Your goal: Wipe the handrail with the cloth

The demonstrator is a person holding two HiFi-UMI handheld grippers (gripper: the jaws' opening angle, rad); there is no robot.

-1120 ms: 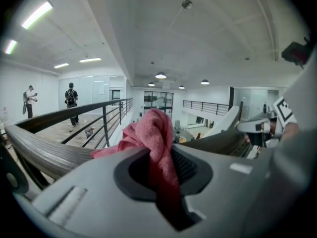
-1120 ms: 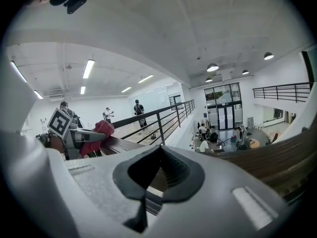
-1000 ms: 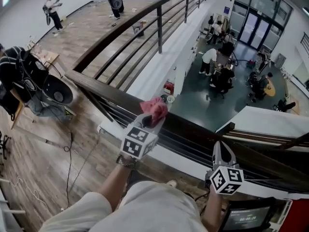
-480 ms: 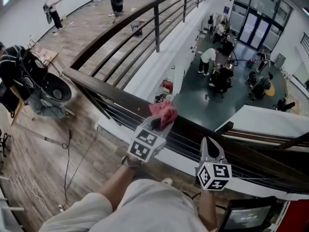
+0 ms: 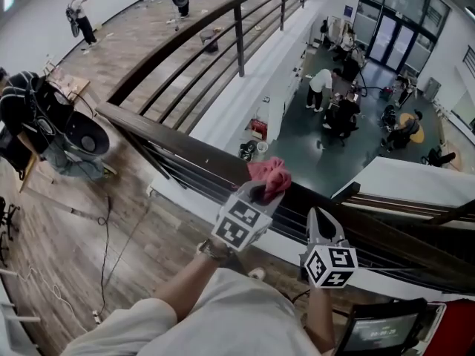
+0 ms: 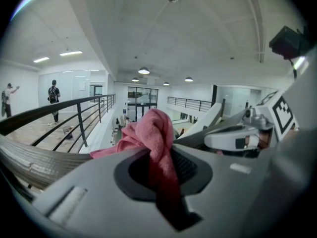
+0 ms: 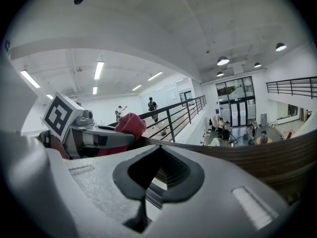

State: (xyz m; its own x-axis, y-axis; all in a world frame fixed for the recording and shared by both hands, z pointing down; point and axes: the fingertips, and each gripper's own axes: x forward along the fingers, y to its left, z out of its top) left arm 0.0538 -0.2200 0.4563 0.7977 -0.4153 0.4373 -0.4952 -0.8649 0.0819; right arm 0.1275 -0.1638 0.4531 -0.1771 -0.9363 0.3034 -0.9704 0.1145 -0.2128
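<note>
A pink cloth (image 5: pixel 269 175) rests bunched on the top of the dark wooden handrail (image 5: pixel 171 143), which runs from the left down to the lower right. My left gripper (image 5: pixel 261 191) is shut on the cloth and holds it against the rail. In the left gripper view the cloth (image 6: pixel 151 133) rises from between the jaws, with the handrail (image 6: pixel 34 160) stretching off to the left. My right gripper (image 5: pixel 321 217) hovers shut and empty just short of the rail, to the right of the left one. The right gripper view shows the handrail (image 7: pixel 257 155) ahead and the cloth (image 7: pixel 130 124) at the left.
Beyond the rail is a drop to a lower floor with several people (image 5: pixel 334 106). A second railing (image 5: pixel 237 21) runs away at the upper middle. Dark bags and gear (image 5: pixel 52 128) and cables (image 5: pixel 104 221) lie on the wood floor at left. A screen (image 5: pixel 375 336) stands at the bottom right.
My left gripper has slid the cloth to the right along the handrail. The right gripper has shifted slightly left and stays near the rail.
</note>
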